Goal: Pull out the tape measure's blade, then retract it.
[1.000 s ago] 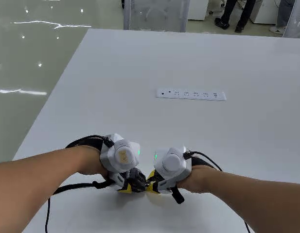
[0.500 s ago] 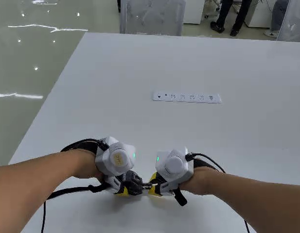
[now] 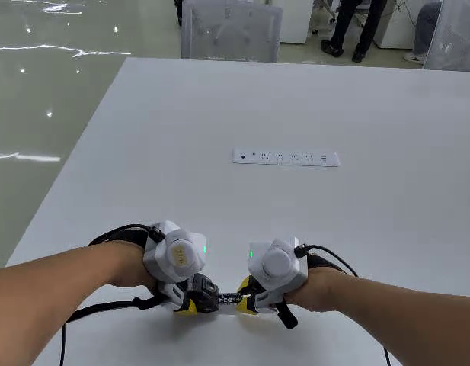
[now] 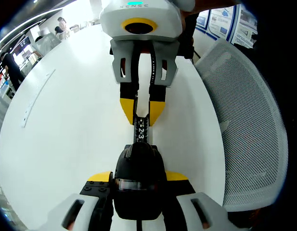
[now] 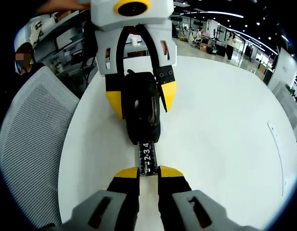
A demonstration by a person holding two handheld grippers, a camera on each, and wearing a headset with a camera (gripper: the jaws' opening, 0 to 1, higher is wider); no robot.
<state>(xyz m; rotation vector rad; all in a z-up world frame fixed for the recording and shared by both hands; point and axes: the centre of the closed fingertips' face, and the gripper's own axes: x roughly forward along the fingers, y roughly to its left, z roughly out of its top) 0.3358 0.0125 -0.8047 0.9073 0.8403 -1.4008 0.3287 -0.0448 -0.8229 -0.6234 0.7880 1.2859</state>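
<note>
A black tape measure sits between the yellow-tipped jaws of my left gripper, which is shut on its case. A short stretch of black blade with white numbers runs out to my right gripper, shut on the blade's end. From the right gripper view the case and the blade lie straight ahead. In the head view the left gripper and right gripper face each other low over the near table edge, with the blade bridging the small gap.
A white power strip lies mid-table, far ahead of the grippers. The white table stretches away behind it. A white mesh chair stands close by the near edge. People stand on the floor beyond the far end.
The grippers have drawn slightly apart, and a short length of blade now shows between them. The head camera has tilted, shifting the whole scene.
</note>
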